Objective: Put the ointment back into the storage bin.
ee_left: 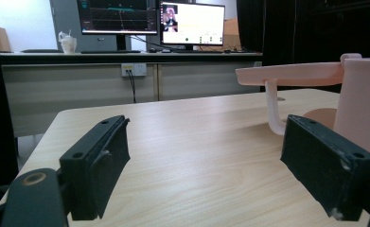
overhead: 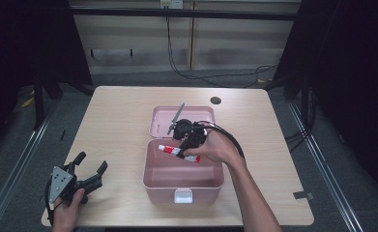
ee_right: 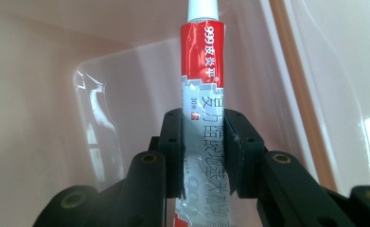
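Observation:
A red, white and silver tube (overhead: pixel 177 152) (ee_right: pixel 204 85) is held over the inside of a pink box (overhead: pixel 163 183), with my right gripper (overhead: pixel 189 145) (ee_right: pixel 203 142) shut on its lower half. The tube's white cap end points away from the jaws toward the box's far wall (ee_right: pixel 126 33). The box stands open in the middle of the table, its lid (overhead: pixel 160 121) lying flat behind it. My left gripper (overhead: pixel 91 164) (ee_left: pixel 204 163) rests open near the table's front left corner, nothing between its black pads (ee_left: pixel 97 165), well left of the box.
A dark slim tool (overhead: pixel 175 118) lies on the pink lid. The box's white latch (overhead: pixel 183 195) faces the front edge. A round hole (overhead: pixel 215 100) sits at the table's back right. The pink lid's edge (ee_left: pixel 291 73) and box wall (ee_left: pixel 362 99) stand right of the left gripper.

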A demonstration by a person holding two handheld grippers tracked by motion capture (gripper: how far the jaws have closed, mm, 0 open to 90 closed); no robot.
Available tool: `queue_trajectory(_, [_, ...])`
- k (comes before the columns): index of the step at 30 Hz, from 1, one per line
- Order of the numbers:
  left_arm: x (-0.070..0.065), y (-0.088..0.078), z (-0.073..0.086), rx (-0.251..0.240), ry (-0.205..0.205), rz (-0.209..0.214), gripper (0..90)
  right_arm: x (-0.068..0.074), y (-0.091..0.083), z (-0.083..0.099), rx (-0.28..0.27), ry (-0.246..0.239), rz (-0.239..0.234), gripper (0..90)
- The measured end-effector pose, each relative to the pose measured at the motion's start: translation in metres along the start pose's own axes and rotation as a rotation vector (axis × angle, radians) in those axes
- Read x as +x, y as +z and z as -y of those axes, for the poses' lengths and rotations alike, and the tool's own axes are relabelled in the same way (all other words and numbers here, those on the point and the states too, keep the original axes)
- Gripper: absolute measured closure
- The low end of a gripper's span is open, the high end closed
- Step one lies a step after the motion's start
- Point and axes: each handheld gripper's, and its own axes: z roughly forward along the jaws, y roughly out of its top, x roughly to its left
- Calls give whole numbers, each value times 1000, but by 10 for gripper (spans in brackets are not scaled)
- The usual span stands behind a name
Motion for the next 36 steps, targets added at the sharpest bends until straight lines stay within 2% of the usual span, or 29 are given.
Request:
queue_trajectory(6, [0,0,0,-1,-4,-4,158,3,1,-5,8,-25,-12,712])
queue_trajectory(7, [0,0,0,3,8,-7,158,3,2,-6,14,-34,-8,712])
queue_trajectory(8, [0,0,0,0,-2,-3,158,3,3,-6,20,-31,-7,712])
queue_trajectory(16, [0,0,0,1,-1,-1,158,1,13,-6,64,-41,9,712])
queue_trajectory(21, [0,0,0,0,2,-2,158,1,24,-7,90,-44,15,712])
queue_trajectory(26, [0,0,0,-3,0,-3,158,0,34,-8,108,-46,0,712])
queue_trajectory(32, [0,0,0,0,1,-2,158,3,41,-8,136,-68,15,712])
queue_trajectory(36, [0,0,0,0,2,-1,158,8,44,-9,144,-93,55,712])
